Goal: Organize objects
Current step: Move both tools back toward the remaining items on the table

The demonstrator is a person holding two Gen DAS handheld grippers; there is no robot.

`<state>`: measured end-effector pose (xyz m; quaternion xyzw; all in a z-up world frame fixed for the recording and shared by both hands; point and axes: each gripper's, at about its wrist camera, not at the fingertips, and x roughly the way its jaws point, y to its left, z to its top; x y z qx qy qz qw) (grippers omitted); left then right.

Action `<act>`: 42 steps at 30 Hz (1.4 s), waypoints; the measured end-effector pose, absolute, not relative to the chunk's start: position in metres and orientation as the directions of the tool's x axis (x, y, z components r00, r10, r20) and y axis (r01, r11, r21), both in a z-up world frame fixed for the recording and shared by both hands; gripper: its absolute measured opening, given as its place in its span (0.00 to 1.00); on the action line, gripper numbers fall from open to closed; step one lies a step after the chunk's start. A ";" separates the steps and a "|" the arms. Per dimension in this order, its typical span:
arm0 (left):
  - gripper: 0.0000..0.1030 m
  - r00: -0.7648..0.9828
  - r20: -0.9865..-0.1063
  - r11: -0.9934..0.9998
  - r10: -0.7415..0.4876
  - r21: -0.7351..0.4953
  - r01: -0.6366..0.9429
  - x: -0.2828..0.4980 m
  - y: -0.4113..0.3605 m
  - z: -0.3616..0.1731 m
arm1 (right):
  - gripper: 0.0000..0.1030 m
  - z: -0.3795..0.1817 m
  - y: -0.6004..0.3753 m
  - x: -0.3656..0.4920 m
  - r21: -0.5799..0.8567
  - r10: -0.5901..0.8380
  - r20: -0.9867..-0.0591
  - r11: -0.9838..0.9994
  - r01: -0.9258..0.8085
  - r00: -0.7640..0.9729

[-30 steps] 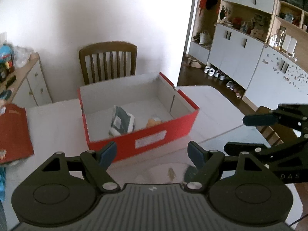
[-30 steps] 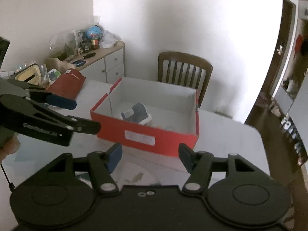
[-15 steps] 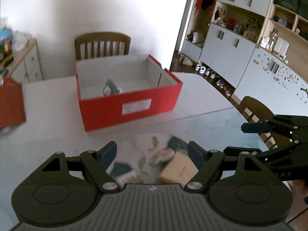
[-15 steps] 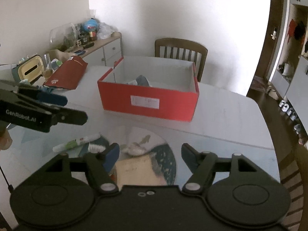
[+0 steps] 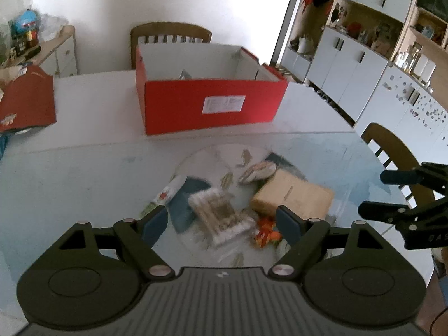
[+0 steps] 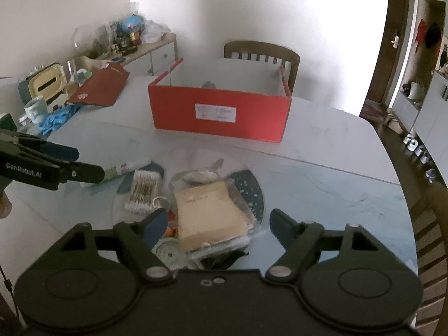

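Note:
A red open box (image 5: 212, 103) (image 6: 221, 112) stands at the far side of the table, with a grey item just showing inside. Loose objects lie on a round patterned mat (image 6: 249, 187) in front of me: a tan block (image 5: 294, 196) (image 6: 210, 212), a clear pack of cotton swabs (image 5: 221, 215) (image 6: 144, 189), a white and green tube (image 6: 126, 168), a small orange thing (image 5: 266, 233). My left gripper (image 5: 222, 221) is open and empty above the swabs. My right gripper (image 6: 215, 224) is open and empty above the tan block.
A red folder (image 6: 100, 86) and blue gloves (image 6: 56, 117) lie at the table's left. A sideboard (image 6: 140, 47) with clutter stands behind. Wooden chairs stand at the far side (image 5: 170, 33) and at the right edge (image 5: 392, 151). White cabinets (image 5: 364, 64) line the right wall.
Both grippers have pulled back from the red box toward me and tilted down. The mat with the loose objects has come into view under them. Both stay open.

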<state>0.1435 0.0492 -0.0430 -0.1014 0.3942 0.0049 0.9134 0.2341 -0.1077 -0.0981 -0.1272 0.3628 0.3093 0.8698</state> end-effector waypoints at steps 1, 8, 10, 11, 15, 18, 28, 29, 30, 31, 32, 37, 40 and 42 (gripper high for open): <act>0.84 0.686 -0.724 0.979 -0.070 -0.181 -0.091 0.142 0.049 -0.047 | 0.80 -0.099 -0.107 0.233 0.003 0.447 -0.711 0.774 -0.633 0.543; 0.99 0.658 -0.751 0.976 -0.047 -0.174 -0.129 0.145 0.047 -0.069 | 0.89 -0.108 -0.106 0.236 0.003 0.449 -0.712 0.771 -0.637 0.541; 0.99 0.643 -0.764 0.976 -0.045 -0.172 -0.137 0.150 0.046 -0.075 | 0.92 -0.110 -0.106 0.238 0.005 0.451 -0.709 0.772 -0.636 0.542; 0.99 0.634 -0.773 0.975 -0.037 -0.167 -0.147 0.153 0.045 -0.078 | 0.95 -0.112 -0.105 0.240 0.005 0.453 -0.708 0.770 -0.638 0.541; 0.99 0.613 -0.790 0.973 -0.014 -0.152 -0.173 0.168 0.045 -0.090 | 0.99 -0.119 -0.101 0.248 -0.007 0.456 -0.716 0.753 -0.658 0.528; 0.99 0.602 -0.799 0.973 0.013 -0.130 -0.193 0.182 0.044 -0.095 | 0.99 -0.125 -0.096 0.253 -0.020 0.458 -0.725 0.734 -0.679 0.516; 0.99 0.519 -0.852 0.942 0.069 -0.115 -0.314 0.232 0.045 -0.109 | 0.99 -0.139 -0.084 0.262 -0.072 0.461 -0.747 0.659 -0.748 0.479; 0.99 0.511 -0.857 0.940 0.063 -0.121 -0.318 0.236 0.045 -0.112 | 0.99 -0.141 -0.083 0.263 -0.071 0.462 -0.751 0.654 -0.753 0.472; 0.99 0.503 -0.862 0.939 0.069 -0.114 -0.325 0.240 0.044 -0.114 | 0.99 -0.142 -0.082 0.264 -0.071 0.462 -0.754 0.649 -0.758 0.467; 0.99 0.495 -0.865 0.937 0.080 -0.104 -0.334 0.243 0.043 -0.116 | 0.99 -0.143 -0.081 0.265 -0.073 0.463 -0.756 0.643 -0.763 0.462; 0.99 0.484 -0.870 0.934 0.091 -0.095 -0.345 0.246 0.043 -0.119 | 0.99 -0.145 -0.080 0.266 -0.076 0.463 -0.759 0.636 -0.768 0.458; 1.00 0.445 -0.889 0.917 0.111 -0.081 -0.391 0.257 0.044 -0.131 | 0.99 -0.151 -0.076 0.273 -0.080 0.459 -0.770 0.619 -0.781 0.443; 1.00 0.444 -0.883 0.923 0.152 -0.033 -0.383 0.259 0.039 -0.134 | 0.99 -0.156 -0.073 0.278 -0.069 0.456 -0.781 0.616 -0.784 0.427; 1.00 0.442 -0.881 0.927 0.169 -0.010 -0.376 0.259 0.036 -0.135 | 0.99 -0.160 -0.071 0.280 -0.069 0.453 -0.787 0.609 -0.790 0.418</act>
